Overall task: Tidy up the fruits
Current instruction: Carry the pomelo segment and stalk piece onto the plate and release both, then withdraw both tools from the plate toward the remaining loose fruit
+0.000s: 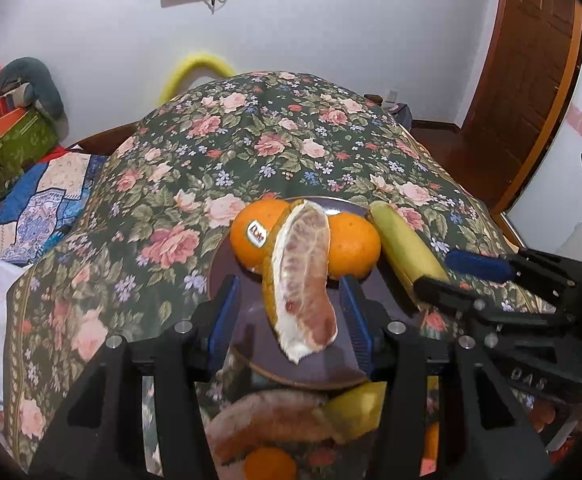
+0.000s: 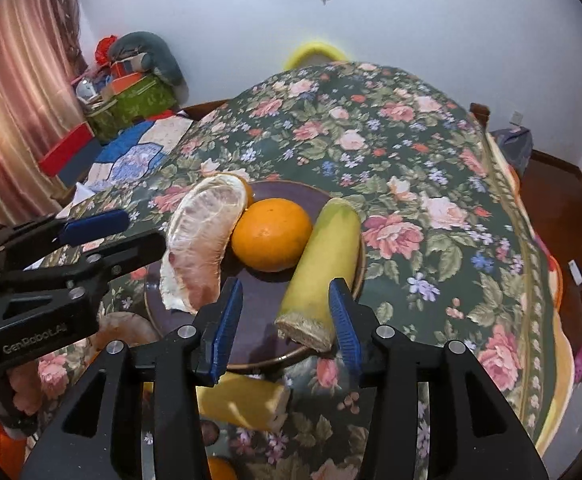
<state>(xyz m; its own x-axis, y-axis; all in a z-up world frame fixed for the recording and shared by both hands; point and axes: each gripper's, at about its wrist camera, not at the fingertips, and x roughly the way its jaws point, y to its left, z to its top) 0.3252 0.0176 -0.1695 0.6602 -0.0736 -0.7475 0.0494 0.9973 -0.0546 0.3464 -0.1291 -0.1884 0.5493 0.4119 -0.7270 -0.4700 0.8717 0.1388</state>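
A dark purple plate (image 1: 247, 340) on the floral table holds two oranges (image 1: 251, 232) (image 1: 353, 246), a peeled pomelo segment (image 1: 305, 280) and a cut yellow-green banana piece (image 1: 403, 244). My left gripper (image 1: 291, 310) is open astride the segment's near end, and neither blue pad presses on it. In the right wrist view my right gripper (image 2: 287, 316) is open around the banana piece's (image 2: 327, 260) cut end. Its left pad stands well off and its right pad sits close beside the peel. The pomelo segment (image 2: 199, 240) and one orange (image 2: 271, 234) lie to the left.
The glossy tabletop mirrors the fruit near the front edge. Flowered cloth (image 1: 275, 144) stretches behind the plate. Boxes and cushions (image 1: 19, 120) are piled at the left over a quilt (image 1: 47, 200). A wooden door (image 1: 527, 72) stands at the right.
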